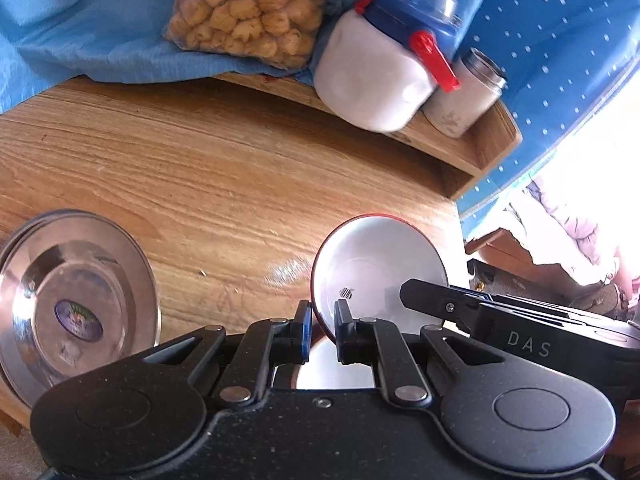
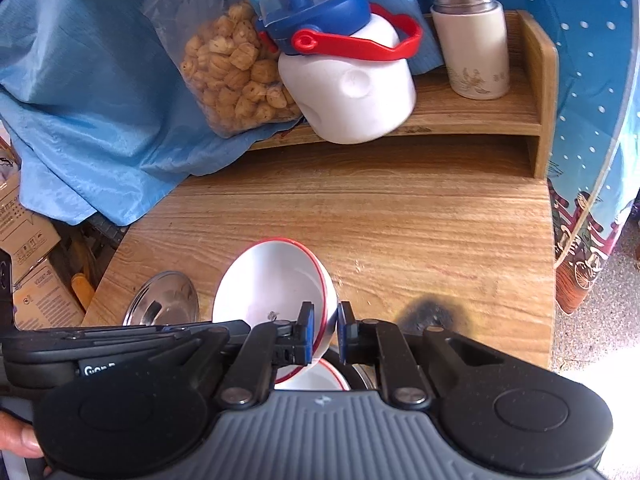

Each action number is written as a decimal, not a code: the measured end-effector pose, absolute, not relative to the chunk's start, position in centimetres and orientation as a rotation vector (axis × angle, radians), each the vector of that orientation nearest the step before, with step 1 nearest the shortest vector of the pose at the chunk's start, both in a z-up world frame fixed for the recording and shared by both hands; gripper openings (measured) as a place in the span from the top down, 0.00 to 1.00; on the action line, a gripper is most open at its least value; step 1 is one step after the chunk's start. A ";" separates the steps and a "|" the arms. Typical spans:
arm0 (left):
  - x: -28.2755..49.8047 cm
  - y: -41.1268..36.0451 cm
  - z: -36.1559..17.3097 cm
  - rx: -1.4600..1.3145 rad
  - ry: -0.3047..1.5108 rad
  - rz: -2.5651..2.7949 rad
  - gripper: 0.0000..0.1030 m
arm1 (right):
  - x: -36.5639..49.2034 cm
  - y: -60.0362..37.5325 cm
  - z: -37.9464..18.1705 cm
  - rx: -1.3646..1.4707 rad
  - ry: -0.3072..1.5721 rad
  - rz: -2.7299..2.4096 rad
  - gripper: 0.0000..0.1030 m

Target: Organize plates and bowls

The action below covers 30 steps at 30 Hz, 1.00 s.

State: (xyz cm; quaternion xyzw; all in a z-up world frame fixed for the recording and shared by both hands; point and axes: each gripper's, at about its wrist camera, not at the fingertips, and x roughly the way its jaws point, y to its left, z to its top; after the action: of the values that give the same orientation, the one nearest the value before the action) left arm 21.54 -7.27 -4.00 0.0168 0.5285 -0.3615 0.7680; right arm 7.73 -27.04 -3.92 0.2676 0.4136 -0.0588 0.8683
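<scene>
A white bowl with a red rim point(image 1: 380, 264) is tilted up on edge above the wooden table point(image 1: 224, 184). My left gripper point(image 1: 323, 322) is shut on its left rim, and my right gripper point(image 2: 325, 330) is shut on its right rim; the bowl also shows in the right wrist view point(image 2: 272, 284). Another red-rimmed white bowl point(image 2: 316, 378) sits just below it, mostly hidden by the gripper. A stack of steel plates point(image 1: 76, 308) lies at the table's left front; it also shows in the right wrist view point(image 2: 164, 300).
A wooden shelf point(image 2: 480, 116) at the back holds a white jug with blue lid and red handle point(image 2: 352, 84), a white thermos point(image 2: 472, 44) and a bag of snacks point(image 2: 236, 72) on blue cloth point(image 2: 80, 112). A dark scorch mark point(image 2: 432, 312) marks the table's right front.
</scene>
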 end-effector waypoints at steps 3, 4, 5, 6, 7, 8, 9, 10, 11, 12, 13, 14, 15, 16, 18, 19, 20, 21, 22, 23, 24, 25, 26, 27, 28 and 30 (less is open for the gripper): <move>20.6 -7.5 -3.9 0.051 1.148 -0.791 0.89 | 6.8 -27.2 -4.0 0.573 0.867 -0.123 0.88; 20.3 -7.5 -3.9 0.054 1.148 -0.792 0.89 | 6.5 -27.3 -4.0 0.576 0.868 -0.122 0.87; 20.1 -7.6 -3.9 0.057 1.148 -0.794 0.89 | 6.3 -27.3 -4.0 0.578 0.869 -0.121 0.87; 19.9 -7.6 -3.9 0.062 1.148 -0.794 0.89 | 6.1 -27.3 -4.1 0.577 0.872 -0.119 0.87; 19.7 -7.6 -3.9 0.066 1.148 -0.793 0.89 | 6.0 -27.2 -4.2 0.576 0.876 -0.116 0.87; 19.5 -7.5 -3.9 0.069 1.150 -0.792 0.89 | 5.9 -27.2 -4.3 0.576 0.881 -0.114 0.88; 19.4 -7.5 -4.0 0.070 1.153 -0.791 0.89 | 5.8 -27.1 -4.3 0.575 0.886 -0.112 0.88; 19.3 -7.4 -4.0 0.069 1.158 -0.788 0.89 | 5.7 -27.1 -4.4 0.575 0.891 -0.109 0.87; 19.2 -7.3 -4.1 0.064 1.162 -0.784 0.89 | 5.5 -27.0 -4.4 0.574 0.894 -0.106 0.87; 19.1 -7.1 -4.2 0.056 1.168 -0.781 0.89 | 5.4 -27.0 -4.5 0.573 0.895 -0.103 0.87; 19.0 -7.0 -4.3 0.048 1.174 -0.779 0.89 | 5.1 -26.9 -4.5 0.574 0.895 -0.100 0.87; 18.9 -6.8 -4.4 0.042 1.179 -0.777 0.89 | 5.0 -26.8 -4.6 0.574 0.898 -0.095 0.87; 18.8 -6.8 -4.5 0.039 1.184 -0.773 0.89 | 4.8 -26.7 -4.7 0.574 0.903 -0.091 0.87; 18.6 -6.7 -4.6 0.039 1.188 -0.771 0.89 | 4.6 -26.7 -4.8 0.574 0.909 -0.088 0.87; 18.3 -6.5 -4.7 0.042 1.194 -0.767 0.89 | 4.3 -26.6 -5.0 0.574 0.922 -0.080 0.87; 18.2 -6.5 -4.8 0.043 1.197 -0.765 0.89 | 4.2 -26.5 -5.1 0.575 0.928 -0.077 0.87; 18.1 -6.4 -4.9 0.044 1.201 -0.764 0.89 | 4.1 -26.5 -5.2 0.577 0.932 -0.073 0.87; 17.9 -6.3 -4.9 0.045 1.203 -0.761 0.89 | 4.0 -26.4 -5.3 0.576 0.935 -0.068 0.87; 17.8 -6.2 -4.9 0.046 1.204 -0.757 0.89 | 3.9 -26.3 -5.3 0.574 0.939 -0.062 0.87; 17.7 -6.1 -5.0 0.045 1.207 -0.754 0.89 | 3.8 -26.2 -5.3 0.571 0.942 -0.059 0.87; 17.7 -6.0 -5.0 0.043 1.211 -0.750 0.89 | 3.8 -26.1 -5.4 0.569 0.944 -0.054 0.87; 17.6 -5.9 -5.1 0.041 1.213 -0.745 0.89 | 3.7 -26.0 -5.4 0.566 0.945 -0.050 0.87; 17.6 -5.8 -5.1 0.040 1.215 -0.741 0.89 | 3.8 -25.8 -5.4 0.562 0.946 -0.045 0.87; 17.6 -5.7 -5.1 0.038 1.216 -0.737 0.89 | 3.8 -25.7 -5.3 0.557 0.946 -0.040 0.87; 17.6 -5.5 -5.1 0.036 1.218 -0.732 0.89 | 3.8 -25.6 -5.3 0.553 0.947 -0.034 0.87; 17.6 -5.3 -5.1 0.035 1.219 -0.723 0.89 | 3.9 -25.4 -5.3 0.549 0.951 -0.023 0.87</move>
State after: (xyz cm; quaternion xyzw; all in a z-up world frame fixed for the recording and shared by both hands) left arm 17.61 -5.33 -5.08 0.0161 0.5597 -0.3321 0.7591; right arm 3.94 -25.41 -5.30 0.2609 0.4520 -0.0110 0.8529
